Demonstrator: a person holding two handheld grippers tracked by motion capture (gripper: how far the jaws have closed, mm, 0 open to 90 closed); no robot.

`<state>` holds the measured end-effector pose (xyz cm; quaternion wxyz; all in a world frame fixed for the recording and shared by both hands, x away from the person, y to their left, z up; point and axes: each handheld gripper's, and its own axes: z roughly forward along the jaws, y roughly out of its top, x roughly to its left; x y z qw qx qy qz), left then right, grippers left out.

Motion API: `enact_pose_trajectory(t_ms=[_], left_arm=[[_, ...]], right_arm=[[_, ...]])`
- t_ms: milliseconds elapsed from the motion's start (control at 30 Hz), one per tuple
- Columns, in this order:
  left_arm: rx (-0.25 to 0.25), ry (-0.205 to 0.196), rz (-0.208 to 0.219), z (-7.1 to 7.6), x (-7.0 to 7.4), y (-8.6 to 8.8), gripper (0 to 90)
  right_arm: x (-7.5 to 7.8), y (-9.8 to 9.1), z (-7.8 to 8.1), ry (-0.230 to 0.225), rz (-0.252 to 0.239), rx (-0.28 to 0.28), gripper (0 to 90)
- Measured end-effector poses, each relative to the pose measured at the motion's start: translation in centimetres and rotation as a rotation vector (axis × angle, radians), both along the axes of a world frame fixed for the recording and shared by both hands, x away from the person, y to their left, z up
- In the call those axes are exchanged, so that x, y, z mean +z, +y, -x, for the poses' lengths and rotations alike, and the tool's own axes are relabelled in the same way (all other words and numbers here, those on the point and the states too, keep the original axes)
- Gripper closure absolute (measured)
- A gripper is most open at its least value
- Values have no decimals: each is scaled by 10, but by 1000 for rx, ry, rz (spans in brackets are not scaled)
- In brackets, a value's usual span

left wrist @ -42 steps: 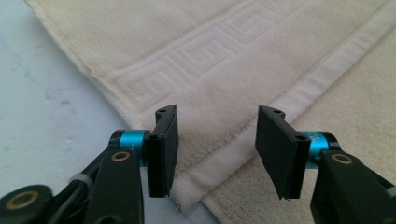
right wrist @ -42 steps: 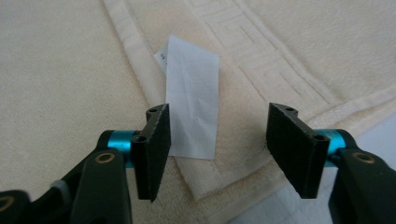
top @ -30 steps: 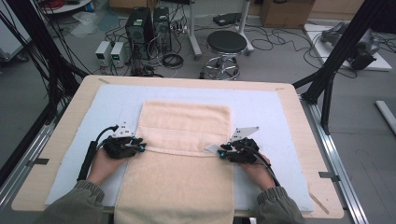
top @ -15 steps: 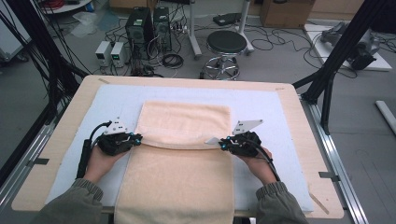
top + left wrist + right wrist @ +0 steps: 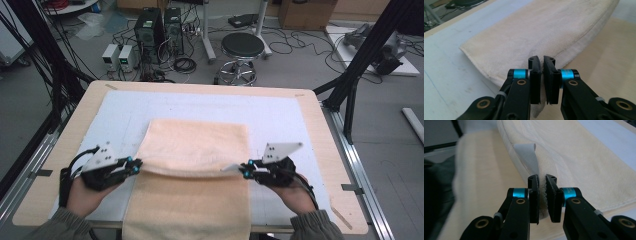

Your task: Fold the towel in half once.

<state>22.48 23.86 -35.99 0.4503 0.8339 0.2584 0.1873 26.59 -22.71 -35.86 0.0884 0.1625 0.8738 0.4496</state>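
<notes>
A beige towel [image 5: 195, 145] lies lengthwise on the pale blue mat [image 5: 125, 110], and its near end hangs over the table's front edge. My left gripper [image 5: 137, 164] is shut on the towel's left side, where it lifts a fold. My right gripper [image 5: 242, 170] is shut on the right side at the same level, so a raised ridge spans between them. In the left gripper view the jaws [image 5: 542, 62] pinch the thick towel [image 5: 536, 32] edge. In the right gripper view the jaws [image 5: 542, 182] clamp the towel [image 5: 579, 157] hem just below a white label [image 5: 529, 155].
The wooden table [image 5: 325, 130] carries the mat, with bare mat left and right of the towel. Behind the table stand a black stool [image 5: 242, 47], computer towers [image 5: 157, 25] and loose cables on the floor. A black frame post [image 5: 360, 60] rises at the right.
Both grippers have closed on the towel's sides and lifted it, moving up and toward the near edge. A raised fold now hangs between them, and the towel's far edge has drawn nearer.
</notes>
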Motion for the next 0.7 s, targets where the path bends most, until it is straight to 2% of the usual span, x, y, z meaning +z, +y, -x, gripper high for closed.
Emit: enact_pose_trajectory(t_ms=[67, 133, 200, 233, 300, 400, 467, 533, 633, 700], left_arm=[[-34, 11, 9, 28, 1, 3, 833], [-55, 20, 9, 50, 0, 6, 747], [-59, 35, 12, 61, -3, 8, 676], [-57, 26, 3, 62, -4, 9, 651], [-48, 24, -11, 57, -8, 9, 628], [-36, 24, -14, 45, -13, 8, 583], [-23, 18, -11, 36, -16, 7, 562], [-8, 3, -6, 24, -18, 6, 526], [18, -3, 23, 5, -20, 4, 483], [33, -8, 18, -9, -22, 2, 466]], right_arm=[[4, -3, 25, 6, -23, 38, 814], [5, -5, 46, 23, -32, 80, 736], [4, -9, 59, 29, -52, 104, 680], [5, -10, 63, 26, -51, 102, 665], [5, -13, 61, 19, -49, 85, 629], [0, -16, 47, 28, -51, 42, 587], [-4, -15, 35, 36, -49, 21, 561], [-8, -13, 21, 26, -31, -10, 539], [-14, -11, -2, 26, -21, -56, 502], [-17, -9, -18, 21, -12, -81, 483]])
